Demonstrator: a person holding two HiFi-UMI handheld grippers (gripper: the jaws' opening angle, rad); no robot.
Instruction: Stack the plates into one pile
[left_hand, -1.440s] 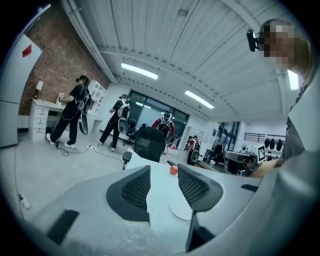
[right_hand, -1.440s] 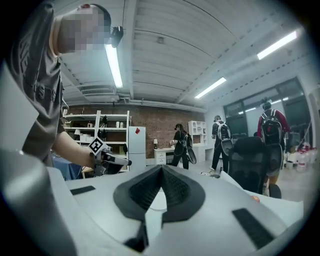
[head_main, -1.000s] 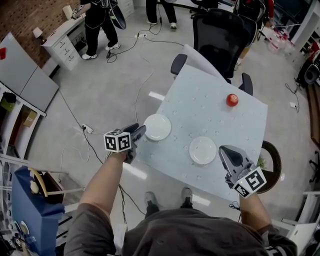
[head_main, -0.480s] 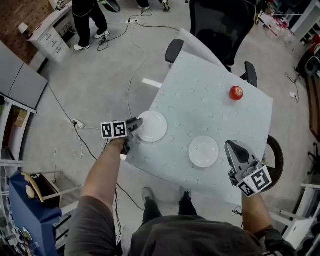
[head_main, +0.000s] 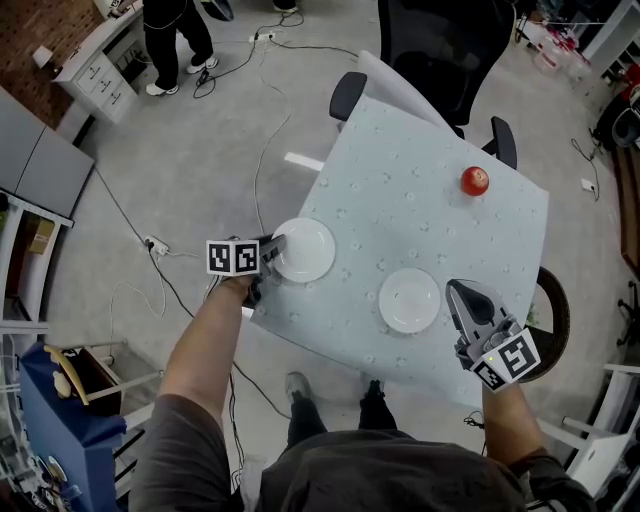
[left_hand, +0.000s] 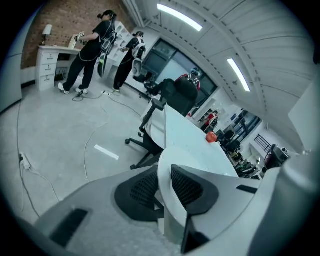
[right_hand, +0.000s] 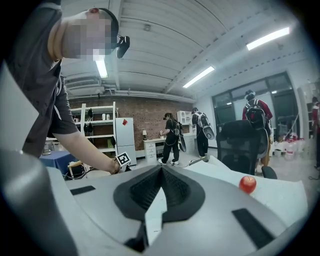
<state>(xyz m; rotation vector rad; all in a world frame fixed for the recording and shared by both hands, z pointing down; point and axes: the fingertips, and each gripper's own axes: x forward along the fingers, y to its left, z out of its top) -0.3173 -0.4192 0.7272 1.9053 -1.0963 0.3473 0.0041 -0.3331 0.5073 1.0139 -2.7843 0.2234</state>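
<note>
Two white plates lie on the pale table (head_main: 420, 215). My left gripper (head_main: 268, 254) is at the left plate (head_main: 305, 250), on its near-left rim. In the left gripper view the jaws are closing, with the plate rim (left_hand: 167, 150) between the pads of the left gripper (left_hand: 165, 172), which touch it on both sides. The right plate (head_main: 409, 300) lies alone near the table's front. Just to its right my right gripper (head_main: 463, 298) hovers shut and holds nothing. In its own view the right gripper (right_hand: 161, 174) shows its jaws together.
A red apple (head_main: 474, 181) sits at the table's far right, also seen as the apple (right_hand: 247, 184). A black office chair (head_main: 440, 50) stands behind the table. Cables (head_main: 262, 150) run over the floor at left. People (head_main: 170, 40) stand by a desk far left.
My left gripper came down to the left plate's rim and its jaws closed in on it. The right gripper sank a little beside the right plate.
</note>
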